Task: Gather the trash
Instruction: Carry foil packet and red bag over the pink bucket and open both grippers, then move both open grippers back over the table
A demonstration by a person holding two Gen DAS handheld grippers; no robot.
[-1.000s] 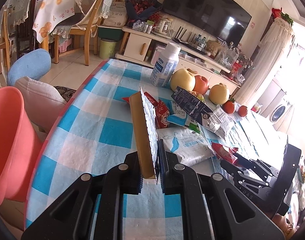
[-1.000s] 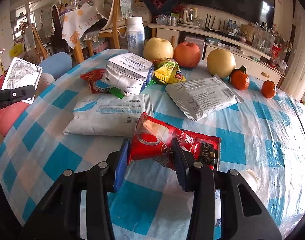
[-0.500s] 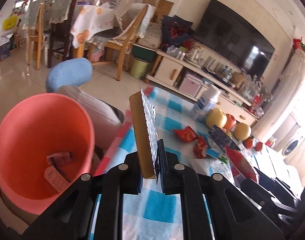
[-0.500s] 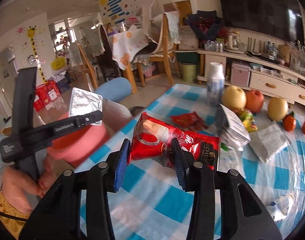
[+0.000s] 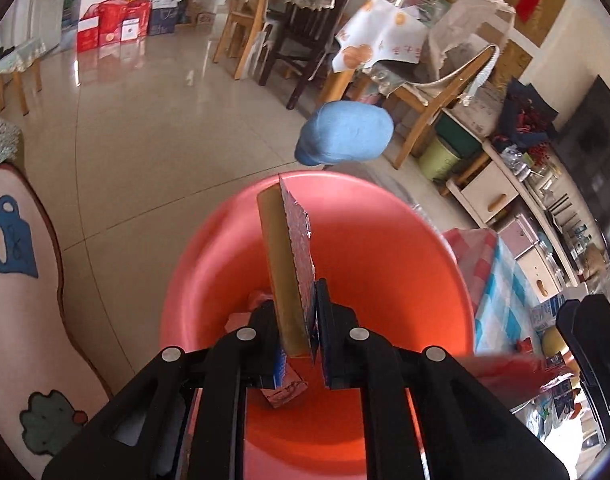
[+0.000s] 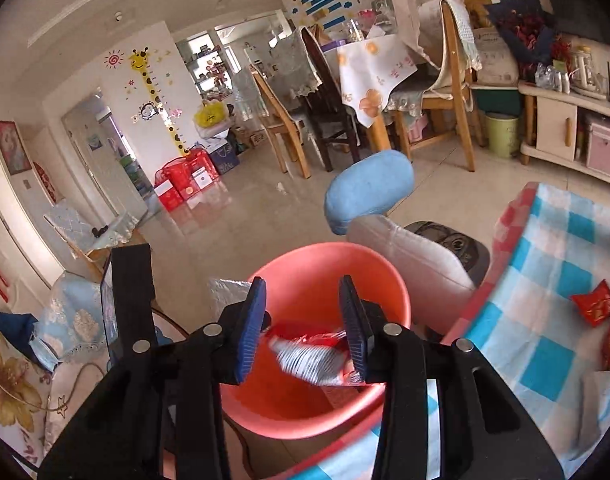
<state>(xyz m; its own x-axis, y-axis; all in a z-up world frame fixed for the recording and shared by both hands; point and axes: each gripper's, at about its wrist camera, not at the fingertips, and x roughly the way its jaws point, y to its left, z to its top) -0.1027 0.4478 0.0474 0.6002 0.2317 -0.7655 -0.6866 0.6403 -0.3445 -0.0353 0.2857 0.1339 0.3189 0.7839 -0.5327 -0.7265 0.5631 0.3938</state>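
The left gripper (image 5: 301, 340), above the orange bin (image 5: 385, 216), is clamped on a foil carton (image 5: 287, 264). The right gripper (image 6: 305, 320) has jaws apart, its red wrapper (image 6: 313, 354) apparently dropping in. Release the carton only over the bin's centre.

surface: checked tablecloth table (image 6: 553, 280) | on it: red snack packets (image 6: 595, 304) (near its edge)

A: What colour is the bin (image 5: 405, 264)?
B: Coral-orange, inside and out.
A: And the flat wrapper (image 5: 291, 264) above it?
B: Mustard-tan on one face, silver foil on the other.
A: The snack bag (image 6: 313, 354)?
B: Red, with a silver striped lining.
A: The tablecloth (image 6: 545, 280)?
B: Blue-and-white check with a red-checked border. The chair back (image 6: 369, 196) beyond is pale blue.
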